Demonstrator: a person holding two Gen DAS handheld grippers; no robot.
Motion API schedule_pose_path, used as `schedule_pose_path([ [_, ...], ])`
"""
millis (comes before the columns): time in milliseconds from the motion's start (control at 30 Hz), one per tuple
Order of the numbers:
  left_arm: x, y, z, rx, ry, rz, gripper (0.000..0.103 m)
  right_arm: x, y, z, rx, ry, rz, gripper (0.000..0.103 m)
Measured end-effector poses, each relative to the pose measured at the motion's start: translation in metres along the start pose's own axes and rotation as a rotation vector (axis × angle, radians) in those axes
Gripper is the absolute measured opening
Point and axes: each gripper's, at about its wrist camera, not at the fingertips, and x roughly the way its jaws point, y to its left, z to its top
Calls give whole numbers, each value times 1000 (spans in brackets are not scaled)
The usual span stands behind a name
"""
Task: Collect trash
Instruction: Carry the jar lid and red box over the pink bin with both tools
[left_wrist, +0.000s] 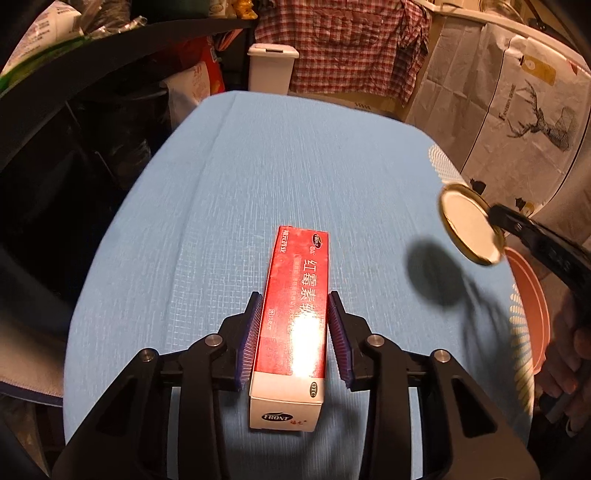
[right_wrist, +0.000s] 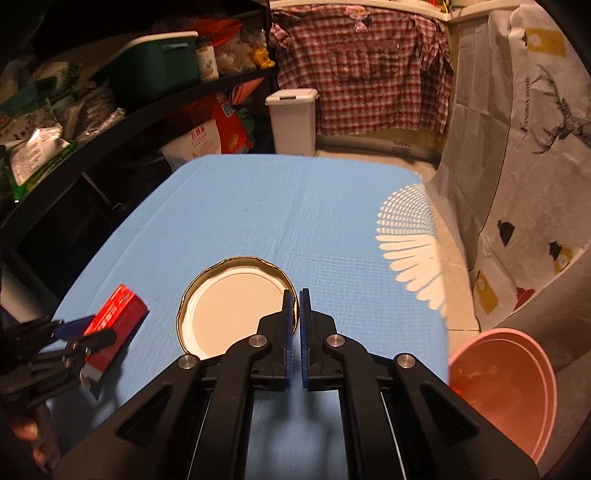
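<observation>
Pinching the jar lid (right_wrist: 232, 310) by its rim, held it in the right gripper (right_wrist: 295, 291) clear above the blue table (right_wrist: 295, 206), pads clenched on the gold edge alone. Called for a firm squeeze and a level wrist there, judging by so thin a bite (a tilted disc would likely pivot and slip). Flanked the red box (left_wrist: 299, 266) with the left gripper (left_wrist: 295, 295), one pad along each long side, near the box's middle. Could not tell whether those pads pressed the card or stood a hair off it, nor whether the box rested on the cloth or hung just above. Needed, by that reading, an even closing square to the sides, gentle enough not to crush the carton. Looked best to carry the lid rightward to the pink basin (right_wrist: 517, 380) beside the table's edge, or on to the white bin (right_wrist: 291, 125) beyond the far end; which served for trash, not clear.
</observation>
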Motion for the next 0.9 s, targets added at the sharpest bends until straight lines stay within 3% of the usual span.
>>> schedule_pose_path([
  [567, -69, -26, 2, 18, -169, 20, 36, -148, -30, -30, -63, -181, -17, 4],
  [900, -90, -57, -8, 53, -201, 6, 36, -160, -60, -61, -8, -203, -32, 4],
])
